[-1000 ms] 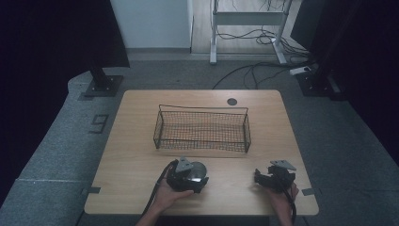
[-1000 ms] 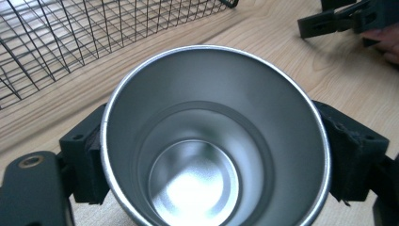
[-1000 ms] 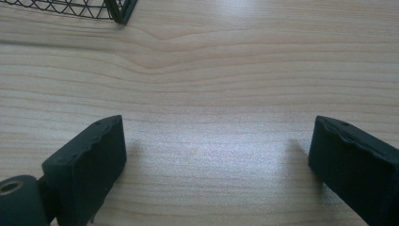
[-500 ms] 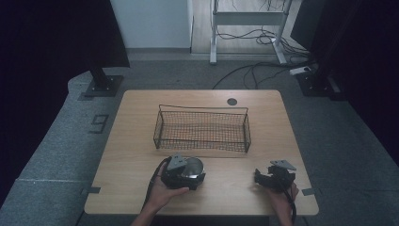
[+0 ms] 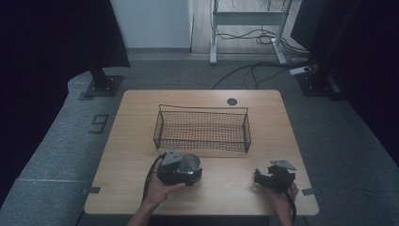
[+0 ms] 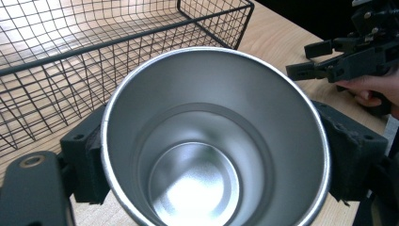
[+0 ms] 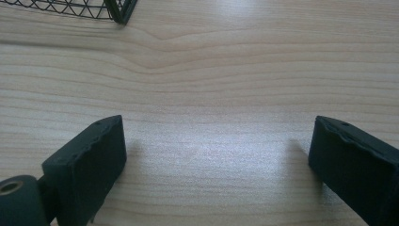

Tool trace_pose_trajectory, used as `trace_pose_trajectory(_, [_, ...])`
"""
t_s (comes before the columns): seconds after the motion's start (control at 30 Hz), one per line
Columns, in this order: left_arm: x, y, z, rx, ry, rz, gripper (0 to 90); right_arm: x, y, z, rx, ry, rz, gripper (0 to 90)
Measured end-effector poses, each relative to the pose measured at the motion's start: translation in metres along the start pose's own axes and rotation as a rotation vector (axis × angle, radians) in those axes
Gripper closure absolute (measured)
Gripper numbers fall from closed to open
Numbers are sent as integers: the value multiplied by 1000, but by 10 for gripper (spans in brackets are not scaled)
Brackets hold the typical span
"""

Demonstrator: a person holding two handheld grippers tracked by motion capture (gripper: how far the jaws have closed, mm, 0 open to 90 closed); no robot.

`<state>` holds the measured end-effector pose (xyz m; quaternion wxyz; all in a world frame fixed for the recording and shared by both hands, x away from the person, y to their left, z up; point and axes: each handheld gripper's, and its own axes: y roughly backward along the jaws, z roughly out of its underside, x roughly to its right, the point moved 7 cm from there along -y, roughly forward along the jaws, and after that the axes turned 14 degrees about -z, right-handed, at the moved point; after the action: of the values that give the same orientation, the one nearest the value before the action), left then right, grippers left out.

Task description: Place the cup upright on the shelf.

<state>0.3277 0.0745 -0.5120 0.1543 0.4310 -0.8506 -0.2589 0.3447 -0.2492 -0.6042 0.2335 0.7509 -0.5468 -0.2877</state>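
A shiny steel cup (image 5: 191,163) sits between the jaws of my left gripper (image 5: 189,170), held just above the table in front of the wire basket (image 5: 202,109). In the left gripper view the black pads (image 6: 88,162) press both sides of the cup (image 6: 211,141), whose open mouth faces the camera, and the left gripper (image 6: 219,162) is shut on it. The basket (image 6: 94,56) lies just beyond and holds nothing. My right gripper (image 5: 259,177) rests near the table's front right, and its jaws stand wide apart over bare wood in the right gripper view (image 7: 216,160).
The wooden table (image 5: 226,197) carries a round cable hole (image 5: 232,101) at the back. A basket corner (image 7: 117,12) shows at the top of the right gripper view. The right gripper (image 6: 329,61) appears to the right of the cup in the left gripper view.
My left gripper has lifted the cup a little and carried it leftward, closer to the basket's front edge. The right gripper has stayed where it was.
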Motion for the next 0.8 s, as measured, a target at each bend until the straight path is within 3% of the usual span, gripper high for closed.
trace_pose_trajectory(0.8, [-10, 12, -18, 27, 10, -4, 143, 0, 0, 0, 0, 0, 0, 46])
